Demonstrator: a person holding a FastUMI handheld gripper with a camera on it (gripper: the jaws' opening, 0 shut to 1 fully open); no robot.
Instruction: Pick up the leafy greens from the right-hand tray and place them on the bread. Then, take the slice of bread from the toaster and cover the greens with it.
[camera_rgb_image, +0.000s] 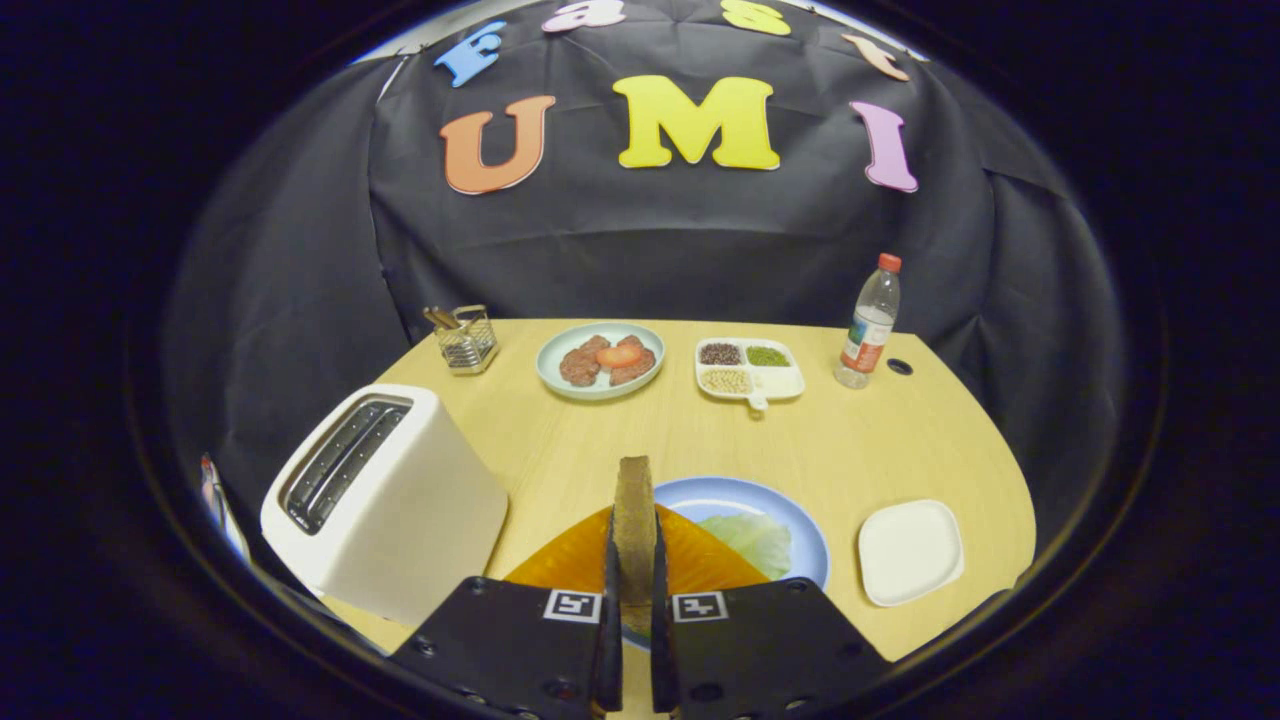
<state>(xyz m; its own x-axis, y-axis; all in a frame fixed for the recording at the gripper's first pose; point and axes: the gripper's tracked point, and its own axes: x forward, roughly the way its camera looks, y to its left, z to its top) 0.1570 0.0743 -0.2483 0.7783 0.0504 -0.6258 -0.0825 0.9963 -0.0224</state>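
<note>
My gripper (633, 560) is shut on a slice of bread (634, 510), which stands on edge between the two fingers, its brown crust facing me. Just beyond and below the fingers lies a blue plate (745, 495). On it rests an orange-brown toasted slice (700, 565) with a pale green leaf (752, 540) on its right side. The white toaster (385, 500) stands to the left of the fingers, its slots dark. The white square tray (908, 550) sits to the right of the blue plate, bare.
Across the wooden table (880, 440) are a pale plate of meat and tomato (600, 360), a divided dish of beans (748, 368), a water bottle (868, 325) and a wire basket (466, 340).
</note>
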